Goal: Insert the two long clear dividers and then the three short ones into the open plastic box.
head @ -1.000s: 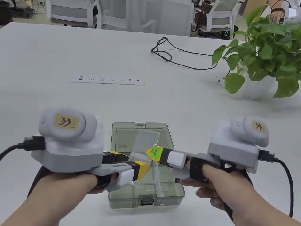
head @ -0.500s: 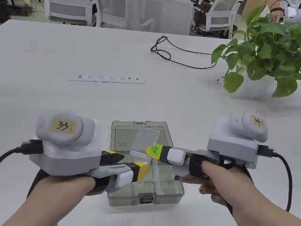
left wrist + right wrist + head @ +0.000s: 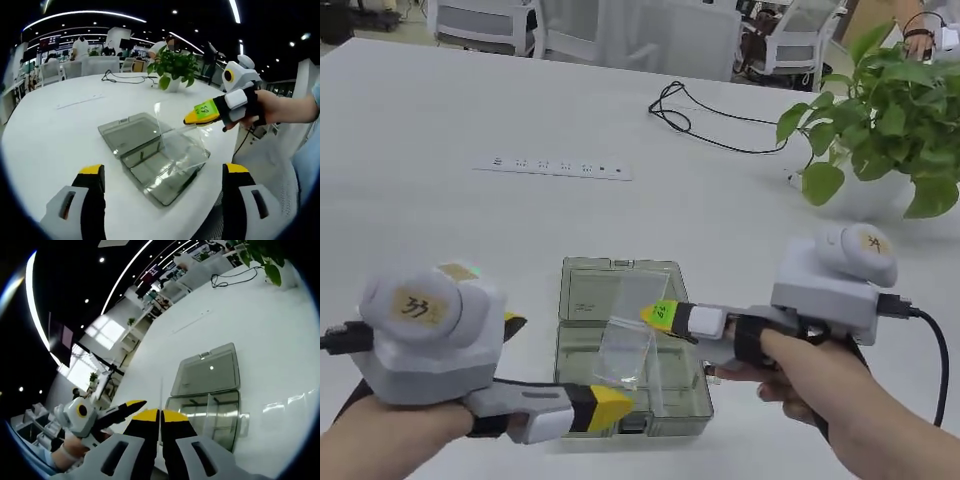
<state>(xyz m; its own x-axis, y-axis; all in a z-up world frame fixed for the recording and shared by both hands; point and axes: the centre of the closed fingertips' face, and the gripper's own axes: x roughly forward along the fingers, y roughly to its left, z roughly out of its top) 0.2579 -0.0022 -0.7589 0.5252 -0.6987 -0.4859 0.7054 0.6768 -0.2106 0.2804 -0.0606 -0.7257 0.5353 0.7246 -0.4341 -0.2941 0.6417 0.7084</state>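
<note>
The open smoky plastic box (image 3: 690, 405) lies in front of me, its lid (image 3: 610, 285) flat behind it. It also shows in the left gripper view (image 3: 131, 135) and the right gripper view (image 3: 227, 432). My right gripper (image 3: 660, 316) is shut on a clear divider (image 3: 625, 345) and holds it upright and tilted over the box's left half. That divider (image 3: 172, 132) hangs from the right gripper (image 3: 200, 112), and I see it edge-on (image 3: 161, 395) between the shut jaws (image 3: 160, 416). My left gripper (image 3: 565, 362) is open and empty at the box's left front (image 3: 163, 169). A clear partition (image 3: 207, 412) stands inside the box.
A white power strip (image 3: 555, 168) lies across the table further back. A black cable (image 3: 710, 108) loops at the far side, and a potted plant (image 3: 885, 120) stands at the far right. Office chairs (image 3: 490, 25) line the table's far edge.
My left gripper has drawn back to the left and toward me, away from the divider, with its jaws spread wider. The right gripper keeps the divider over the box.
</note>
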